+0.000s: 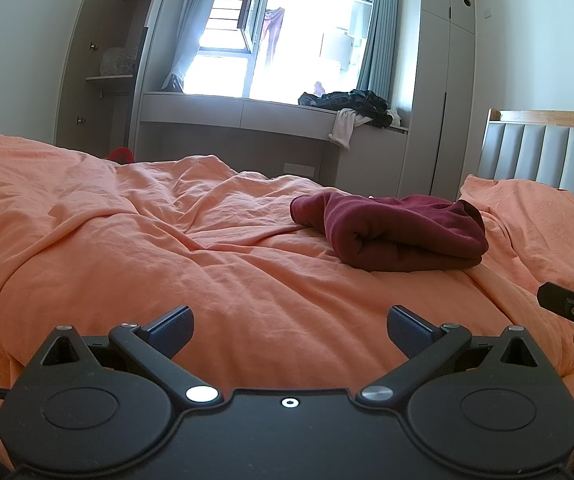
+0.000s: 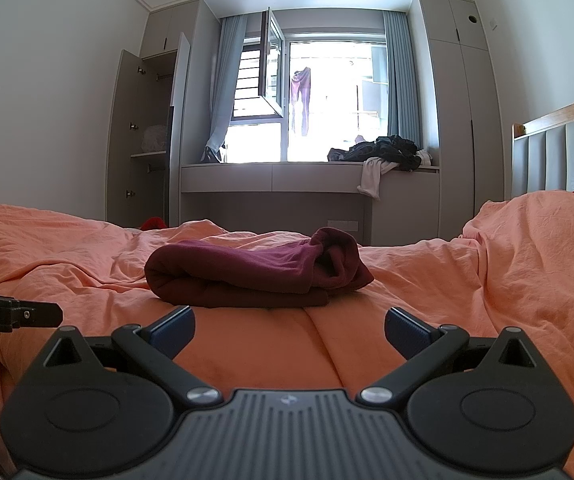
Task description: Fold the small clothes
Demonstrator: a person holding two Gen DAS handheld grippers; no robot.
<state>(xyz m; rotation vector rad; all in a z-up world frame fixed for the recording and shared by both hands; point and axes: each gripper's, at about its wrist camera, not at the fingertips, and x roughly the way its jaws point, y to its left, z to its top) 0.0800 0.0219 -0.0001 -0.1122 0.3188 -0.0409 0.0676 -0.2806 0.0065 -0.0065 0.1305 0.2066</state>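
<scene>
A dark red garment (image 1: 399, 232) lies folded in a thick bundle on the orange bed cover (image 1: 167, 248), to the right of centre in the left wrist view. In the right wrist view the garment (image 2: 255, 276) lies just ahead of my right gripper (image 2: 289, 330). My left gripper (image 1: 290, 330) is open and empty, low over the cover, with the garment ahead and to its right. My right gripper is open and empty, a short way in front of the bundle. Neither gripper touches the cloth.
A pile of dark and white clothes (image 2: 387, 156) lies on the window bench (image 2: 271, 178). An open wardrobe (image 2: 147, 140) stands at the left. A padded headboard (image 2: 559, 152) and orange pillow (image 2: 535, 248) are at the right. Something red (image 2: 153, 223) lies past the bed's far edge.
</scene>
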